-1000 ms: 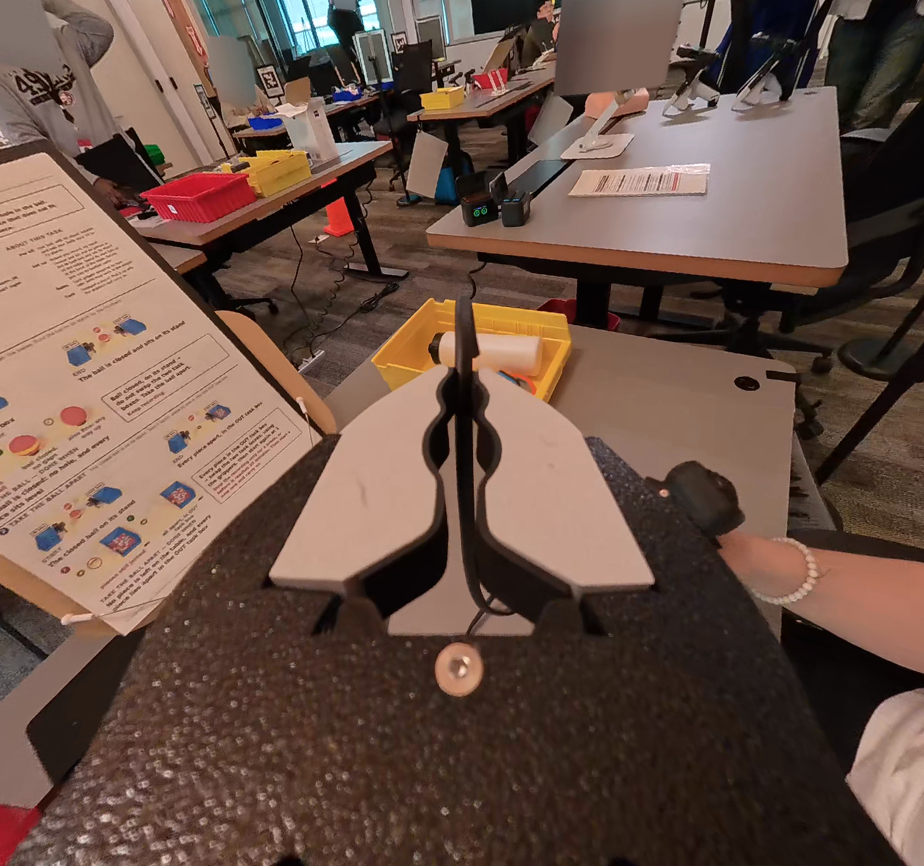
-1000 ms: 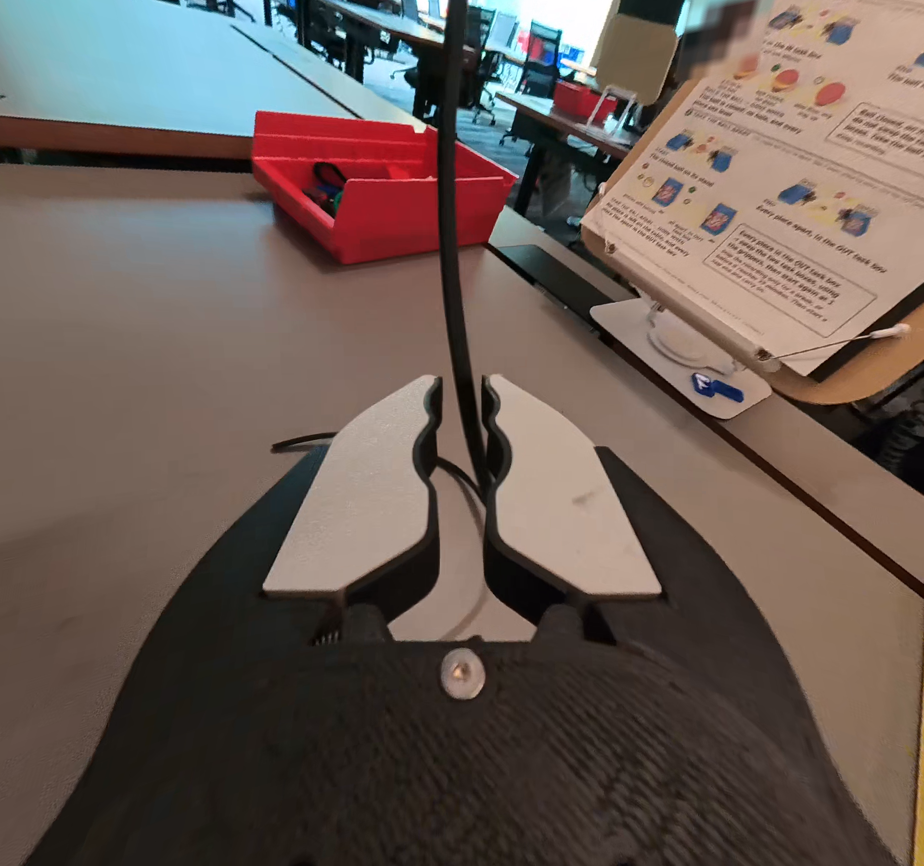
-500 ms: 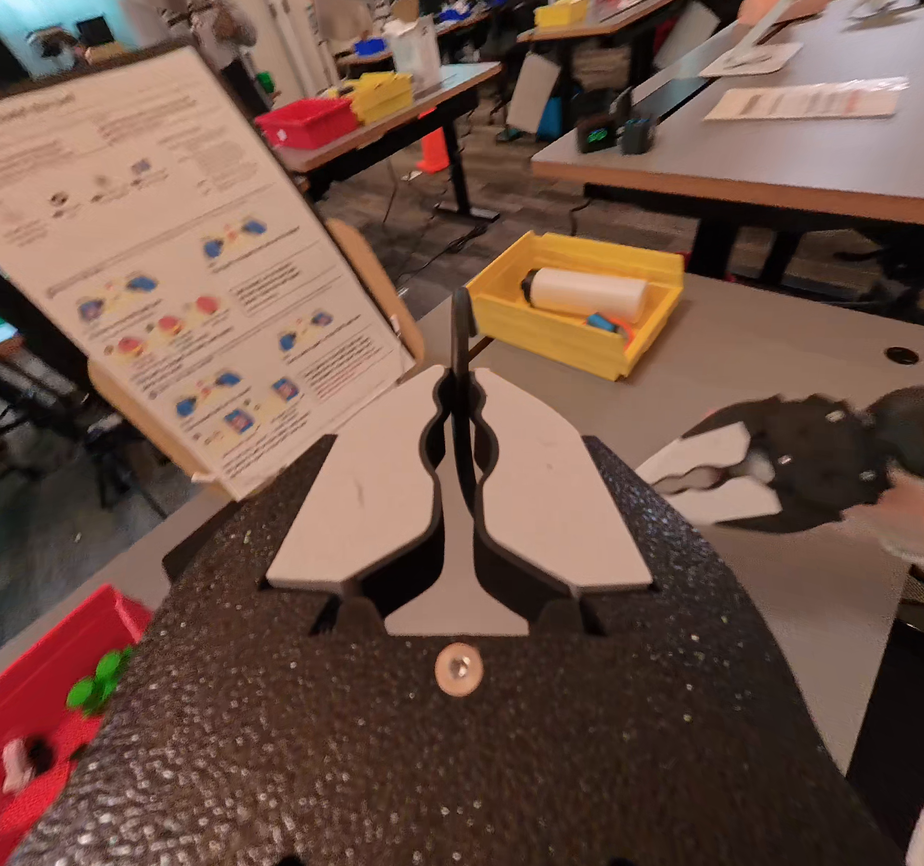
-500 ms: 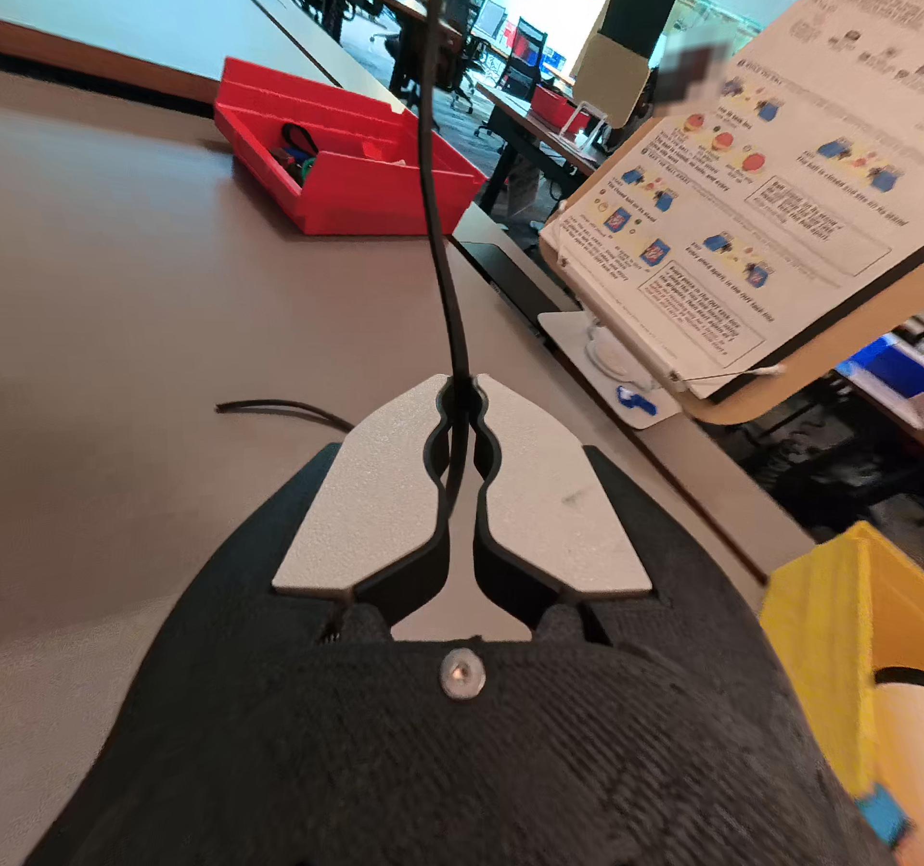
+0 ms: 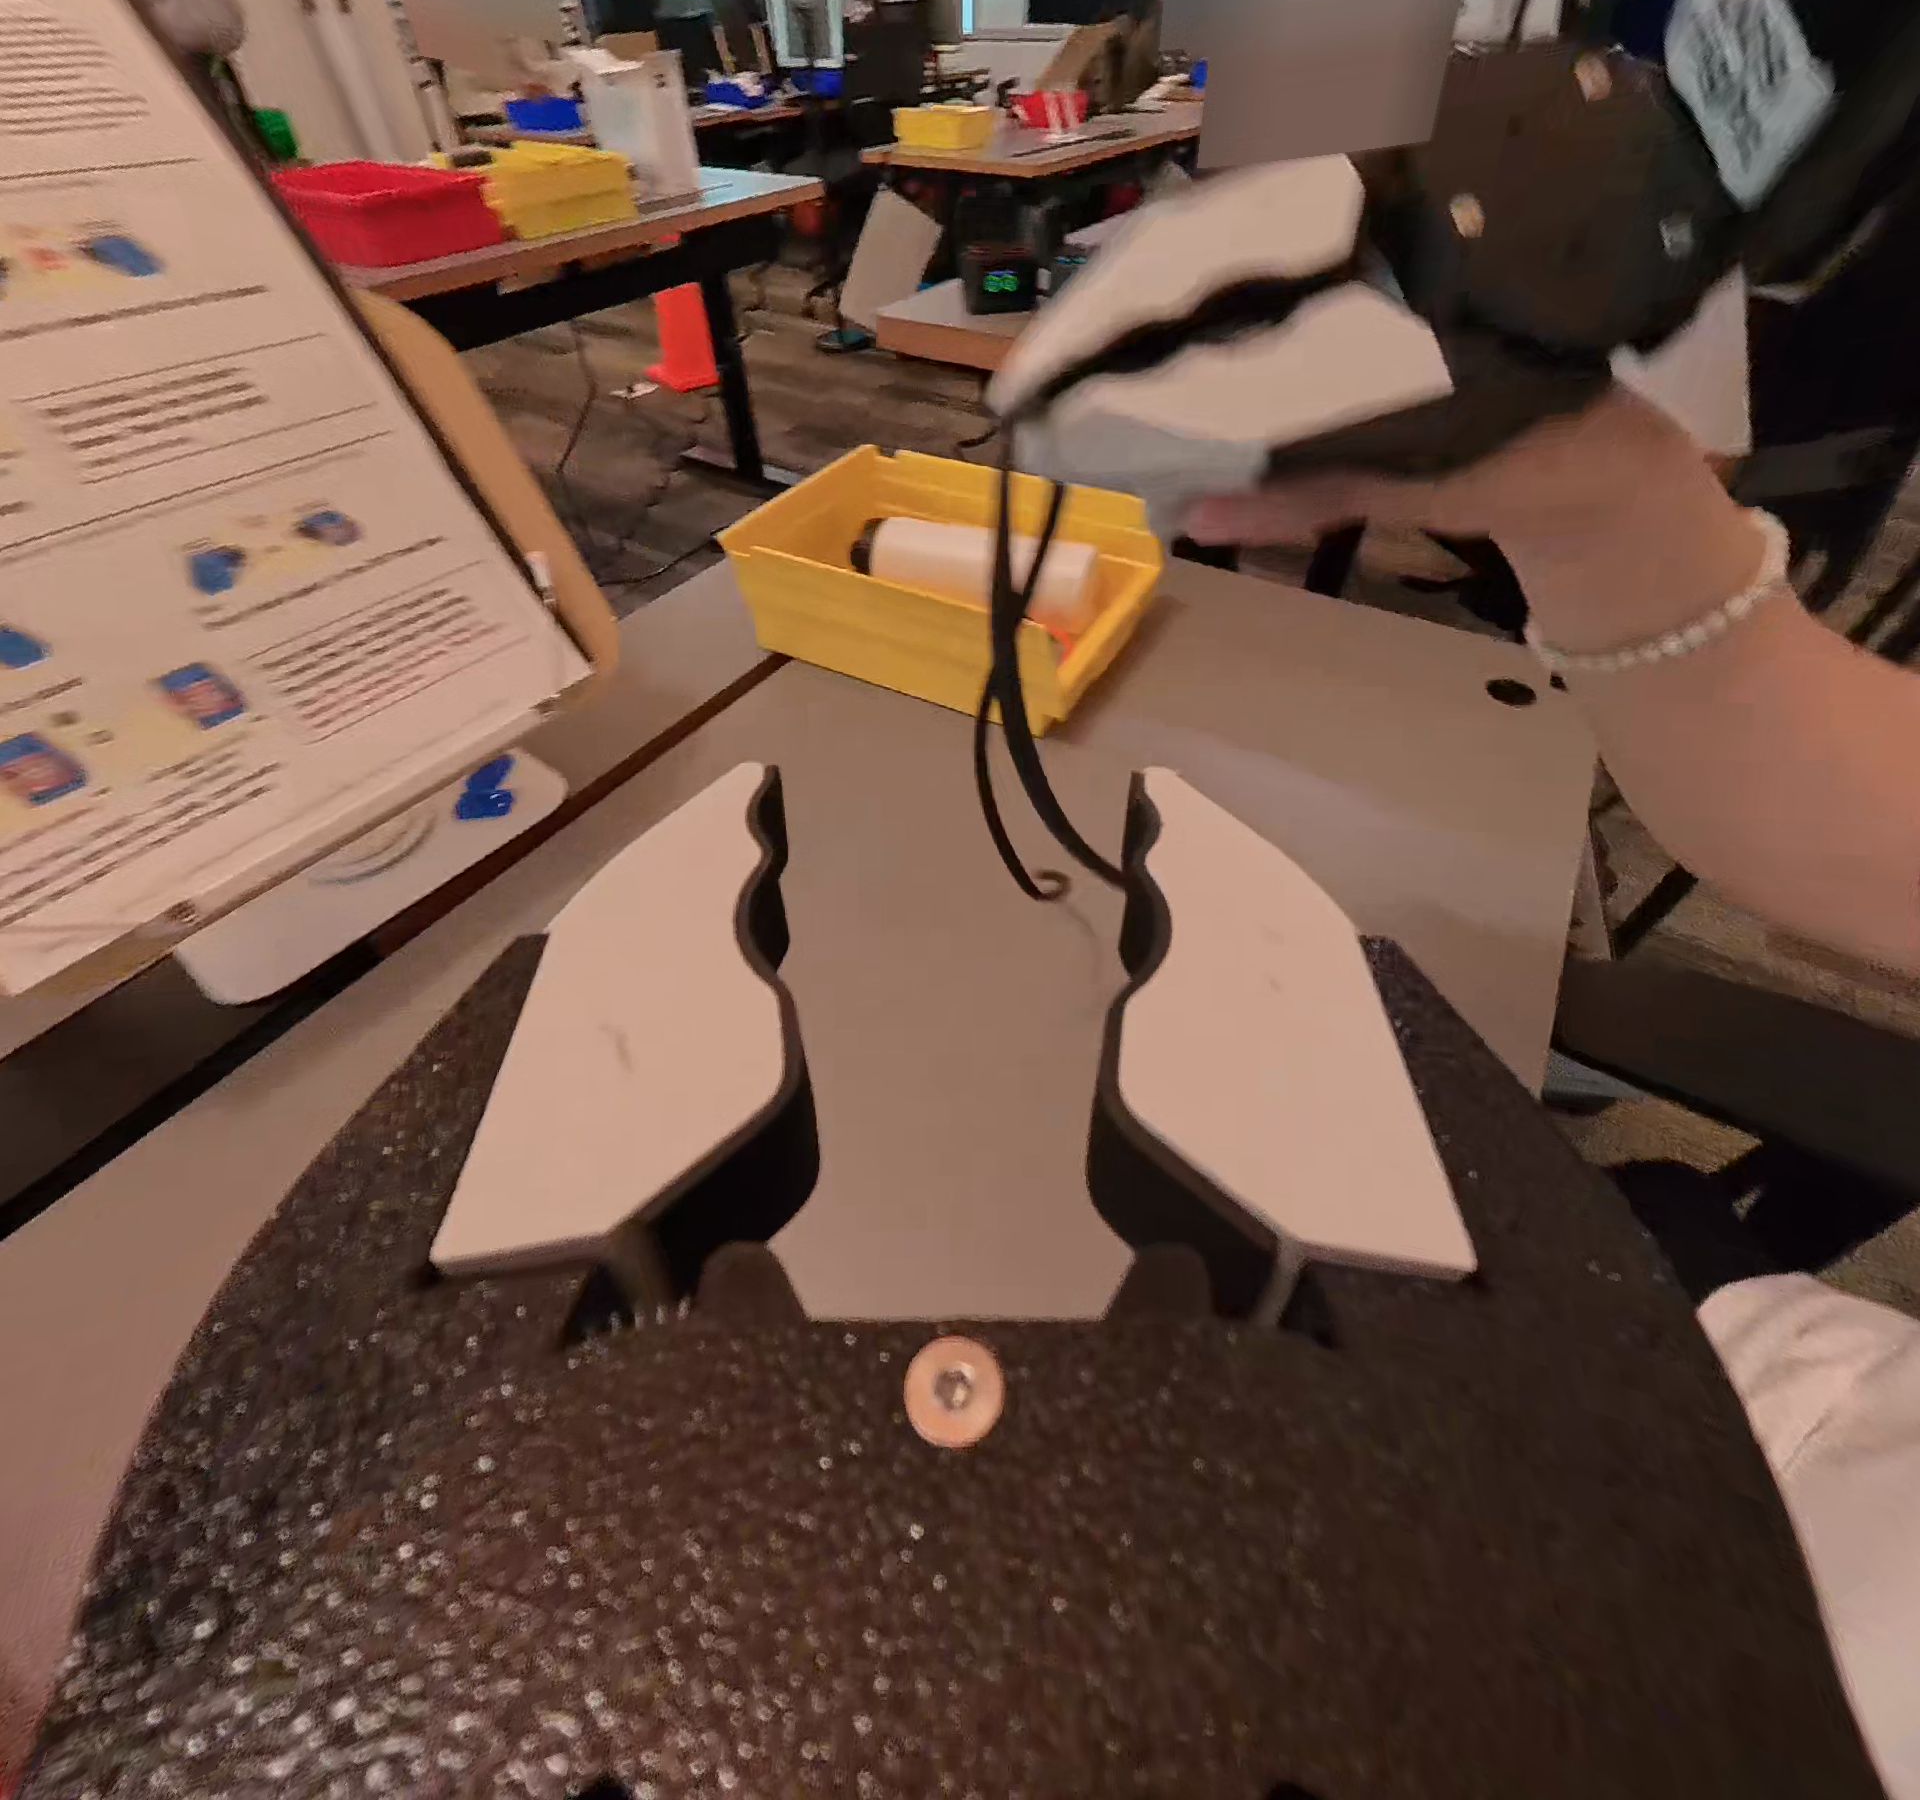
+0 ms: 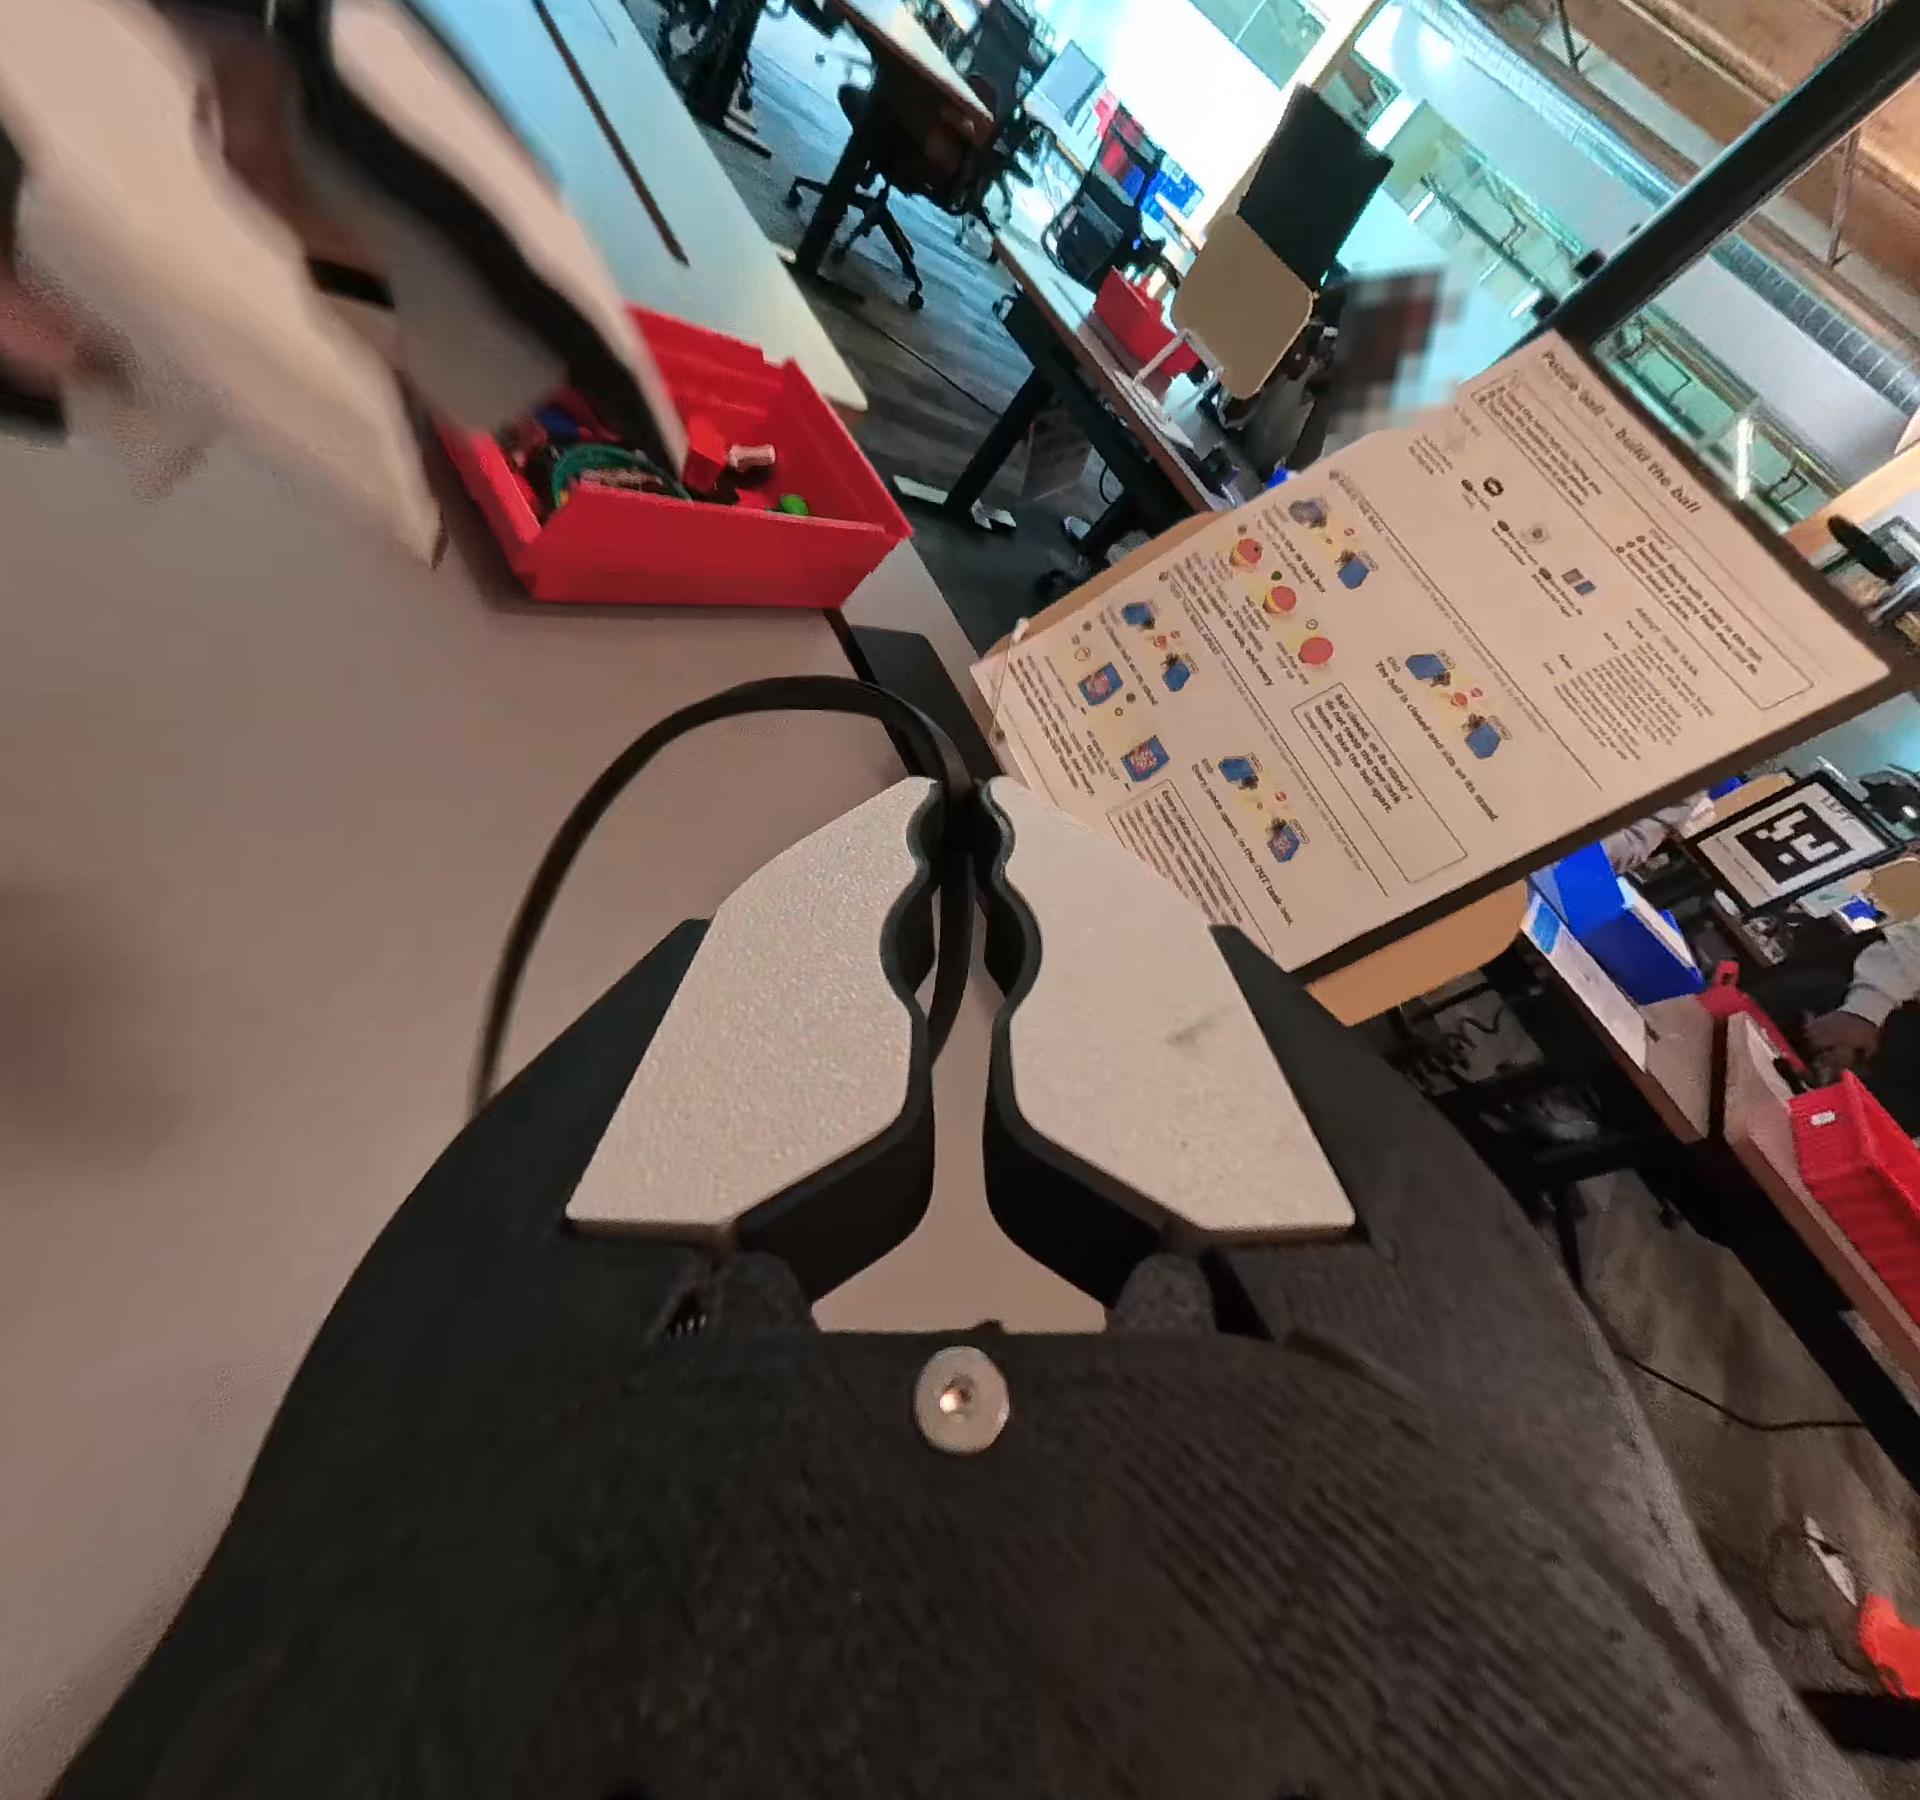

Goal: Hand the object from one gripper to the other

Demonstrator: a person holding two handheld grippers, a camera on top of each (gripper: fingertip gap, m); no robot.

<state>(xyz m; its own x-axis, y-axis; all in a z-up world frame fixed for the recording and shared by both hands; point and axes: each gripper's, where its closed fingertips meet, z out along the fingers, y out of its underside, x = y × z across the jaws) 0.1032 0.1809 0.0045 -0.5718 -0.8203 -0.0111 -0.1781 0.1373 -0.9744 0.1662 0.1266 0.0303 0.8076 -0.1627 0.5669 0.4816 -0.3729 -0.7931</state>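
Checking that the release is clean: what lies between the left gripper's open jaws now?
In the left wrist view, only bare table; the black cable tie dangles just ahead of the left gripper, held by the right gripper.

The left gripper [image 5: 951, 815] is now standing spread, having released the thin black plastic strap [image 5: 1003, 670], which is dangling at 12 o'clock from the right gripper [image 5: 1013, 405] alone.

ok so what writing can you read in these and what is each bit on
I won't quote writing, only say what carries it.
instruction sheet, propped up: printed lines and small pictures
black-and-white coded tag beyond it: a pattern, no words
small black device in the background: green display, too blurred to read
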